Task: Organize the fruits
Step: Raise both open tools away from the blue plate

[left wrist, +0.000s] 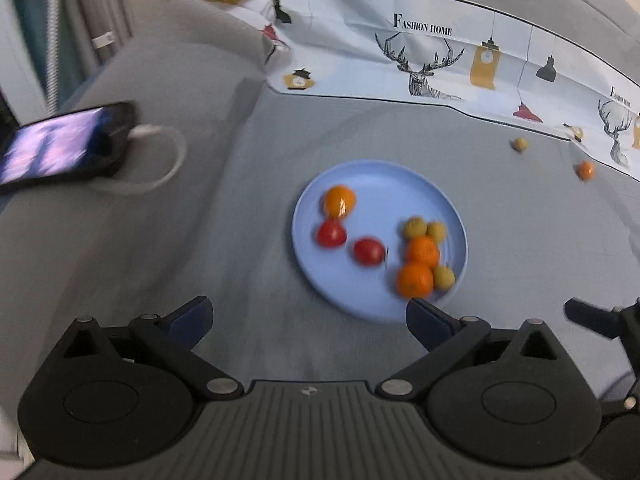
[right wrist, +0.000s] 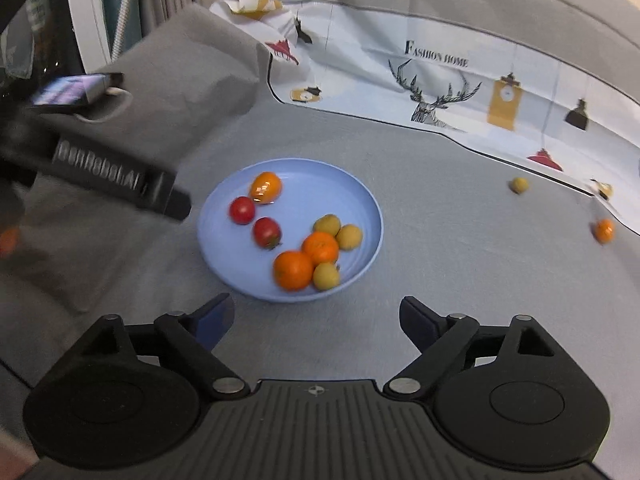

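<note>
The left gripper [left wrist: 308,322] hangs spread wide with nothing between its fingers, its right finger just in front of the blue plate [left wrist: 362,300]; the right gripper [right wrist: 316,318] is likewise spread and empty, the plate [right wrist: 216,220] just ahead and slightly left. On the plate lie two red tomatoes [right wrist: 242,210], an oval orange tomato [right wrist: 265,187], two tangerines [right wrist: 293,270] and three small yellow-green fruits [right wrist: 349,237] (clustered touching on the right side). Well apart on the grey cloth [right wrist: 440,220] sit one yellow fruit [right wrist: 519,185] and one small orange fruit [right wrist: 603,230] beside the printed sheet [right wrist: 380,80]. The left view is motion-blurred
</note>
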A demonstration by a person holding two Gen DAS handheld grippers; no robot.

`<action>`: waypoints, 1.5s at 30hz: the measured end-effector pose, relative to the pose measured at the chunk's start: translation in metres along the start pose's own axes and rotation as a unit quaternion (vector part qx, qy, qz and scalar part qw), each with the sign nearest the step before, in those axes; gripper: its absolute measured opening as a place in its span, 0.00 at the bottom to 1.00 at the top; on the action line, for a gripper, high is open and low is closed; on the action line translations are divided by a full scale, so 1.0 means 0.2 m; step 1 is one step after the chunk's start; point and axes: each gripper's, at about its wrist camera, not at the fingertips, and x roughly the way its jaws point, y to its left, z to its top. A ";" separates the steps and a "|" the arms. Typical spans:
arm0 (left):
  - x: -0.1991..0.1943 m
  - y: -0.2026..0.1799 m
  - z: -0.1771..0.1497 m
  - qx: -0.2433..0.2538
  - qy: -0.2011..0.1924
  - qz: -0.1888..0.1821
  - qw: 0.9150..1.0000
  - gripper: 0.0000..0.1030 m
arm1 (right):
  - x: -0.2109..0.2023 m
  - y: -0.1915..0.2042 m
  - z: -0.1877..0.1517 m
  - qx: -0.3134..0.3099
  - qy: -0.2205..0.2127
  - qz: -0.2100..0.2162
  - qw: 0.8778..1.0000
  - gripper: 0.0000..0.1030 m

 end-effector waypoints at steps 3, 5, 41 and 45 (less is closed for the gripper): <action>-0.14 0.03 -0.11 -0.005 -0.010 0.007 1.000 1.00 | -0.14 0.05 -0.05 -0.001 -0.012 -0.011 1.000 0.89; -0.21 0.05 -0.17 -0.012 -0.015 0.019 1.000 1.00 | -0.24 0.08 -0.09 0.001 -0.022 -0.018 1.000 0.89; -0.71 -0.07 -0.54 0.027 -0.095 0.037 0.994 1.00 | -0.89 0.30 -0.35 -0.026 -0.143 -0.040 0.989 0.94; -0.71 -0.07 -0.53 0.028 -0.095 0.038 0.994 1.00 | -0.89 0.30 -0.35 -0.023 -0.144 -0.041 0.988 0.94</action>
